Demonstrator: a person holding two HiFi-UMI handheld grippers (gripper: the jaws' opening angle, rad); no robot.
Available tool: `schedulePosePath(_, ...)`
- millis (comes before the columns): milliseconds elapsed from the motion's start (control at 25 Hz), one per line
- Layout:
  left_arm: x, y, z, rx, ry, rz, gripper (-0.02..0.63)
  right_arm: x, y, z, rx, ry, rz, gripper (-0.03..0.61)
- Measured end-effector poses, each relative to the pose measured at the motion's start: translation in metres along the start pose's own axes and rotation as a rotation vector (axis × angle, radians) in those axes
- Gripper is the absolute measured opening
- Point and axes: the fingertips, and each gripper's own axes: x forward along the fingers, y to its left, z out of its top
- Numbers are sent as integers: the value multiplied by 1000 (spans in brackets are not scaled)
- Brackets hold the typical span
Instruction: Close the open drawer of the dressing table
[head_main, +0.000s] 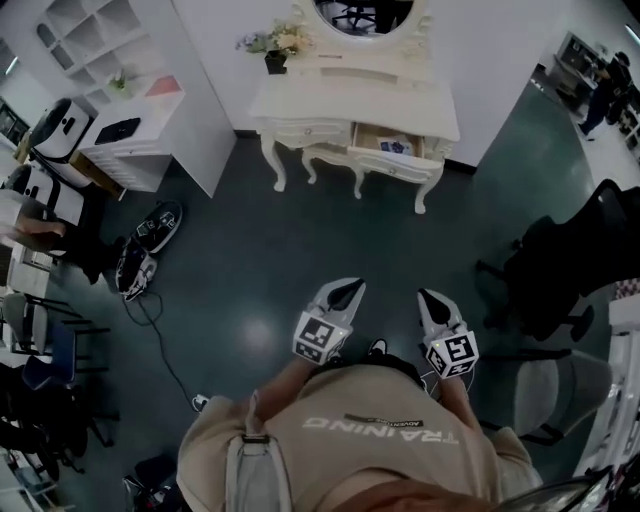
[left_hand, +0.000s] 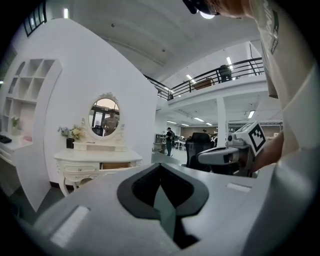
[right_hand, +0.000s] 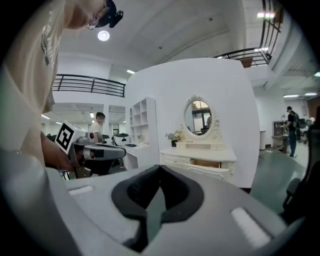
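Note:
The cream dressing table (head_main: 350, 100) with an oval mirror stands against the white wall, well ahead of me. Its right-hand drawer (head_main: 395, 152) is pulled out, with something blue and white inside. In the gripper views the same table (left_hand: 95, 161) (right_hand: 200, 159) is far off, and the drawer (left_hand: 116, 165) (right_hand: 206, 163) shows as a brown gap. My left gripper (head_main: 347, 289) (left_hand: 160, 166) and right gripper (head_main: 430, 298) (right_hand: 160, 168) are held side by side over the dark floor near my body. Both are shut and hold nothing.
A vase of flowers (head_main: 275, 45) stands on the table's left end. A white shelf unit and desk (head_main: 140, 130) are at the left, with shoes (head_main: 148, 245) and a cable (head_main: 160, 350) on the floor. A black office chair (head_main: 560, 270) and a grey chair (head_main: 560, 392) are at the right.

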Motion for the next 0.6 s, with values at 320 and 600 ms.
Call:
schedulePosePath(320, 36, 16, 14, -12, 34, 99, 8, 14, -62, -1, 56, -3, 22, 5)
schedulePosePath(600, 92, -4, 21, -14, 36, 137, 8, 26, -122, -37, 88, 53, 31, 5)
